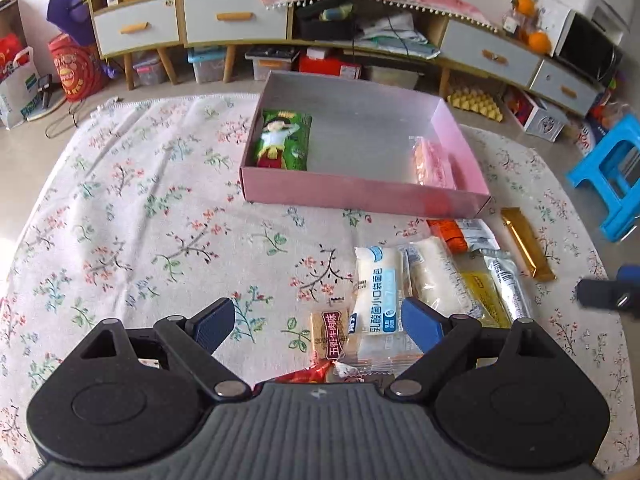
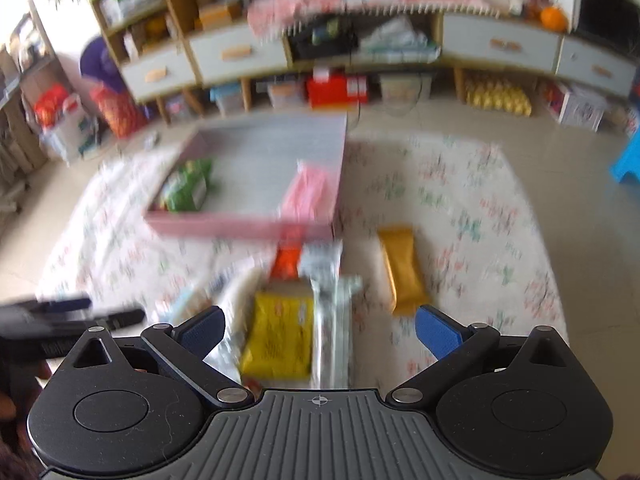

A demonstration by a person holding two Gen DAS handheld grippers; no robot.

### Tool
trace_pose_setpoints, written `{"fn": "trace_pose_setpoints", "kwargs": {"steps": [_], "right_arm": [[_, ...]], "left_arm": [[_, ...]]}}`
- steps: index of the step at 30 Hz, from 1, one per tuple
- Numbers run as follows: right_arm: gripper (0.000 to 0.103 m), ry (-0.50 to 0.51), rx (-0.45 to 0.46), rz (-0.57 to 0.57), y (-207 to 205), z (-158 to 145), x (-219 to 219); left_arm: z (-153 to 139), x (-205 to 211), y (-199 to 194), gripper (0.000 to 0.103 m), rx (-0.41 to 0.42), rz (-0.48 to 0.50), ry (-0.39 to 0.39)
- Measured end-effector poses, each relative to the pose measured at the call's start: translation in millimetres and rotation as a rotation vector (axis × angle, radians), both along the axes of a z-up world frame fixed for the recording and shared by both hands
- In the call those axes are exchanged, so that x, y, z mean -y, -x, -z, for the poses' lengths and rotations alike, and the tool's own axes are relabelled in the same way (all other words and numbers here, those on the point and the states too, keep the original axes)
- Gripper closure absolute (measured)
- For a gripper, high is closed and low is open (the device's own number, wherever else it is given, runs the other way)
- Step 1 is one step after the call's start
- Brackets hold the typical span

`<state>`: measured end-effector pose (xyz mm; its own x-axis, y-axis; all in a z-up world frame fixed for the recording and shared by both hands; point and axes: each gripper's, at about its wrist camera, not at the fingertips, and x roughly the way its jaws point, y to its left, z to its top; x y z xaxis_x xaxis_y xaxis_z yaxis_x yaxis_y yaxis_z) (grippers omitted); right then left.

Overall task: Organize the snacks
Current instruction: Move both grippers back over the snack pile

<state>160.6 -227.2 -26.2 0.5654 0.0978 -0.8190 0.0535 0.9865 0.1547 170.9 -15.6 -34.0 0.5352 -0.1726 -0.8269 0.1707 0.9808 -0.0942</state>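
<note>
A pink box (image 1: 360, 194) stands on the flowered cloth, with a green snack pack (image 1: 285, 140) at its left and a pink pack (image 1: 432, 162) at its right. Loose snacks lie in front of it: a white bread pack (image 1: 378, 280), a brown jerky pack (image 1: 330, 338), a yellow pack (image 1: 482, 294), a silver bar (image 1: 506, 284), an orange pack (image 1: 450, 234) and a gold bar (image 1: 526, 244). My left gripper (image 1: 318, 322) is open above the jerky and bread packs. My right gripper (image 2: 320, 330) is open over the yellow pack (image 2: 280, 334) and silver bar (image 2: 332, 320); that view is blurred.
The cloth (image 1: 140, 220) covers the floor. A long low cabinet (image 1: 240, 20) with drawers runs along the back. A blue plastic stool (image 1: 612, 184) stands at the right. Bags and storage bins sit by the cabinet at the left.
</note>
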Motion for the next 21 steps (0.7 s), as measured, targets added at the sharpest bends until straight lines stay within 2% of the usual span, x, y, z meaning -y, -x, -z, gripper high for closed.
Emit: {"fn": "trace_pose_setpoints", "kwargs": {"steps": [5, 13, 21], "right_arm": [[0.001, 0.102, -0.072, 0.016, -4, 29, 0], [0.004, 0.026, -0.126, 0.046, -7, 41, 5], [0.015, 0.012, -0.162, 0.045, -10, 49, 1]], "left_arm": [[11, 1, 4, 0.014, -0.019, -0.019, 0.019], [25, 8, 4, 0.017, -0.049, -0.031, 0.033], [25, 17, 4, 0.023, -0.034, -0.006, 0.044]]}}
